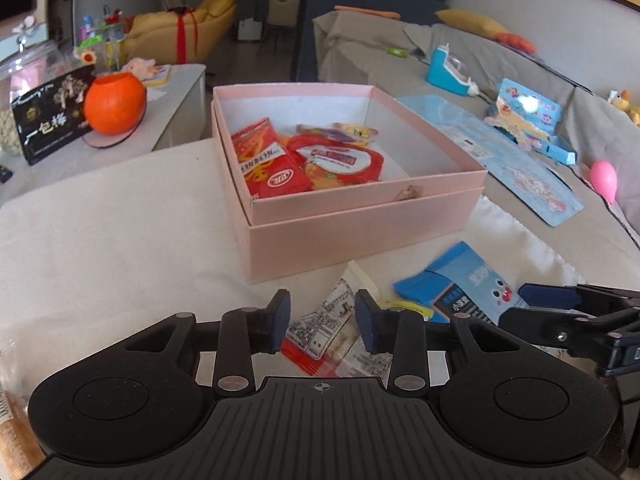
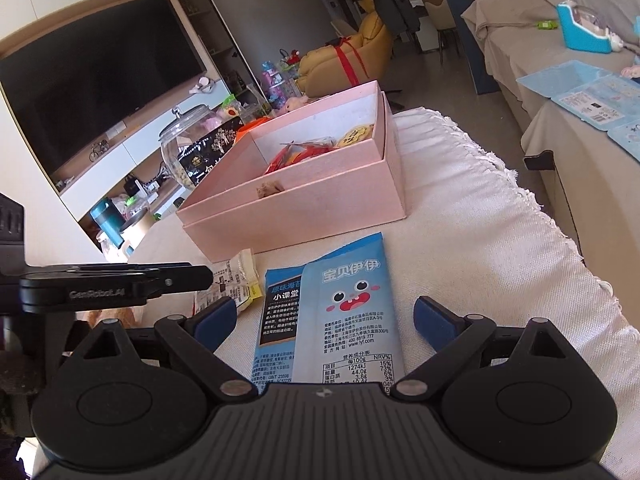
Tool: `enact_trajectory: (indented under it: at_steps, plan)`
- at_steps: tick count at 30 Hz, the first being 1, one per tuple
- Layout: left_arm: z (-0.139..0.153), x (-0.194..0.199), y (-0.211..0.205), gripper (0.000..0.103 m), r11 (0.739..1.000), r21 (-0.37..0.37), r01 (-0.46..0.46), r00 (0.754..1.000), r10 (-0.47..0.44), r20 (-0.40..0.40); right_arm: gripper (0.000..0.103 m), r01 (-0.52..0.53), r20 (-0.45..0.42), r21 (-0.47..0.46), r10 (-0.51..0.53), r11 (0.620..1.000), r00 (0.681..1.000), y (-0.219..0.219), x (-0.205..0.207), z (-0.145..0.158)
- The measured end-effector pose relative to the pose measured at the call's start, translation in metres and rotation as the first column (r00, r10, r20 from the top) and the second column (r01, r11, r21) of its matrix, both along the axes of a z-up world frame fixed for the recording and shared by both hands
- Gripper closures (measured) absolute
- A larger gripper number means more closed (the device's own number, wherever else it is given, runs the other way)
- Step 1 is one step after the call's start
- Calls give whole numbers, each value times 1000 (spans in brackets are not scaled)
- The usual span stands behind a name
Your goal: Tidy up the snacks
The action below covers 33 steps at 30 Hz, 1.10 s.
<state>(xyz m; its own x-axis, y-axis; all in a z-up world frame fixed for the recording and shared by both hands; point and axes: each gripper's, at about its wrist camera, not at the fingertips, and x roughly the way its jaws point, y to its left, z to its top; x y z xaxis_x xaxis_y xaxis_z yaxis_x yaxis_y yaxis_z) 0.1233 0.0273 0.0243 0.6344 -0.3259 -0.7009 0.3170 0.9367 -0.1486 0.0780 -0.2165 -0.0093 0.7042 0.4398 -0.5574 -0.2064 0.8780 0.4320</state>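
1. Pink box (image 1: 360, 220): open, nested in its own lid, on the white cloth (image 1: 100, 220) at 12 o'clock from both grippers. It holds red snack packets (image 1: 268, 160) toward its left side and a yellow cartoon-faced sweet (image 1: 356, 131) toward the back.
2. Blue snack packet (image 2: 344, 312): flat on the cloth, cartoon face up, near the box's front wall and apart from it.
3. Right gripper (image 2: 324, 320): jaws wide, one blue pad (image 2: 434, 318) on either side of the blue snack packet; no contact can be made out.
4. Printed white-and-red wrapper (image 1: 332, 332): on the cloth at 9 o'clock from the blue snack packet, just beside it.
5. Left gripper (image 1: 322, 320): jaws partly apart and empty, above the printed white-and-red wrapper.
6. Orange pumpkin (image 1: 114, 104): on a side table at 10 o'clock from the box, next to a black bag (image 1: 48, 120).
7. Glass jar (image 2: 182, 140): behind the black bag, at 9 o'clock from the box.
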Motion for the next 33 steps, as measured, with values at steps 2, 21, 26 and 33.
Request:
enact_trajectory:
  at_steps: [2, 21, 26, 33]
  plan:
    - [-4, 1, 3, 63, 999, -47, 12, 999, -14, -31, 7, 1, -2, 18, -1, 1000, 1000, -2, 0, -1]
    - [12, -136, -22, 61, 935, 229, 269, 951, -295, 87, 0, -152, -92, -430, 125, 890, 988, 63, 10, 5]
    - [-6, -137, -49, 62, 865, 415, 281, 940, -335, 62, 6, -64, -50, -381, 48, 922, 998, 31, 11, 15]
    - [-4, -102, -55, 66, 924, 231, 305, 952, -303, -47, 6, 102, 12, -353, -104, 930, 994, -15, 12, 8]
